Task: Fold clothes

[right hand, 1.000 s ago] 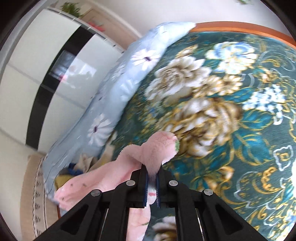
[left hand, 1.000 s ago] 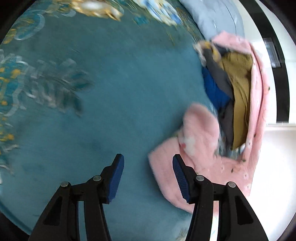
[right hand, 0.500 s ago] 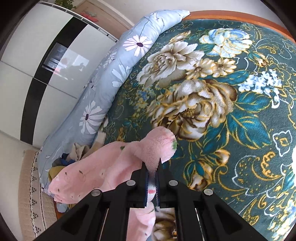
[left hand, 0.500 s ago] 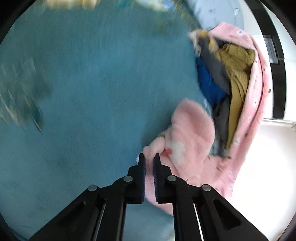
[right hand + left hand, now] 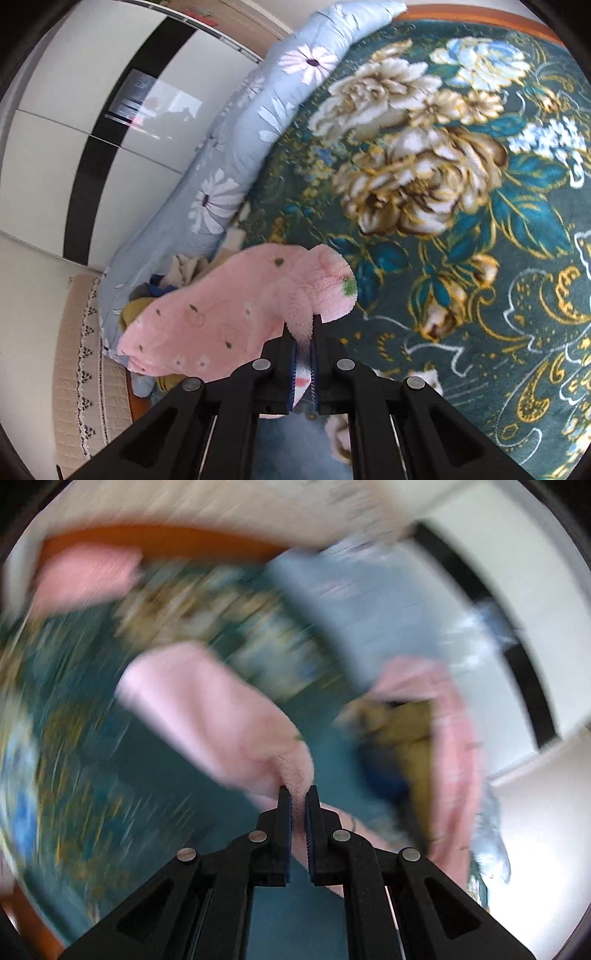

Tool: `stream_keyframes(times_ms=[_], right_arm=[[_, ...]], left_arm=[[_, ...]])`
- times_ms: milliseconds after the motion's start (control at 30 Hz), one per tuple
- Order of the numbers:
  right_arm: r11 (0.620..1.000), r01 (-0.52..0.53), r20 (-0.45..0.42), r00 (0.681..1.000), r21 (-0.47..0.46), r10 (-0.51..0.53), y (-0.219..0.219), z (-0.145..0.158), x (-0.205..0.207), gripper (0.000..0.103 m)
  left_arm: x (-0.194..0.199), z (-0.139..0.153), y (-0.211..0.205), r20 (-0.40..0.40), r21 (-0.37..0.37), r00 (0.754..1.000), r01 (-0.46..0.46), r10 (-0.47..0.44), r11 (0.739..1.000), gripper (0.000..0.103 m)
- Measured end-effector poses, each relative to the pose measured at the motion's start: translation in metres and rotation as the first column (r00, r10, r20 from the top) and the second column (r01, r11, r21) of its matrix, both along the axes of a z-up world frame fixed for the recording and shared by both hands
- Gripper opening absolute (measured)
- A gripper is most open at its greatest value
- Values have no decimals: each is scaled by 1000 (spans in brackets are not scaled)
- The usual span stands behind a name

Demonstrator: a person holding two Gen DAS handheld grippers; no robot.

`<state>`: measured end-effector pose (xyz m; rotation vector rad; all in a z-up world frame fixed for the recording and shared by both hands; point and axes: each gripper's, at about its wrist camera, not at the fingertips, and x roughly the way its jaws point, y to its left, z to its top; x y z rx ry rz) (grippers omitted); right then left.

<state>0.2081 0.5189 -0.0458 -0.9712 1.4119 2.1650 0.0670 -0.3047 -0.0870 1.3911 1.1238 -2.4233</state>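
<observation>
My right view is sharp: the teal floral blanket (image 5: 461,221) fills the scene, a pale blue daisy-print quilt (image 5: 229,184) along its far left. My left view is smeared by motion blur and adds a mustard garment (image 5: 406,723). The pink fleece garment (image 5: 221,314) lies near left. I have the right gripper (image 5: 303,328) pinched tight on its edge; the left gripper (image 5: 298,794) clamps another edge.

Bed cover: teal plush blanket with large cream and gold flowers (image 5: 424,177).
Pillow: long pale-blue daisy-print bolster (image 5: 236,173) along the bed's edge.
Wall side: glossy white wardrobe with black stripe (image 5: 92,147).
Floor: beige patterned mat (image 5: 81,354).
Light: bright daylight.
</observation>
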Motion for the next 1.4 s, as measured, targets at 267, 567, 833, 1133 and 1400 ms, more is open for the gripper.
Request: stream_keyframes(times_ms=[267, 567, 833, 1133, 1400], right_arm=[[1000, 19, 119, 993, -13, -17, 0, -42, 15, 7], [1000, 14, 148, 989, -8, -13, 4, -44, 14, 7], [1000, -8, 172, 985, 26, 3, 2, -28, 1, 7], [998, 22, 245, 969, 60, -36, -3, -23, -10, 7], [995, 48, 299, 952, 84, -71, -11, -24, -16, 7]], left_arm=[[51, -98, -19, 241, 205, 957, -214, 162, 955, 8], [51, -89, -81, 217, 138, 924, -348, 315, 927, 38], [-27, -67, -105, 47, 63, 991, -129, 126, 990, 48], [-99, -92, -119, -6, 69, 993, 116, -116, 991, 59], [-104, -90, -108, -82, 96, 950, 308, -301, 946, 16]])
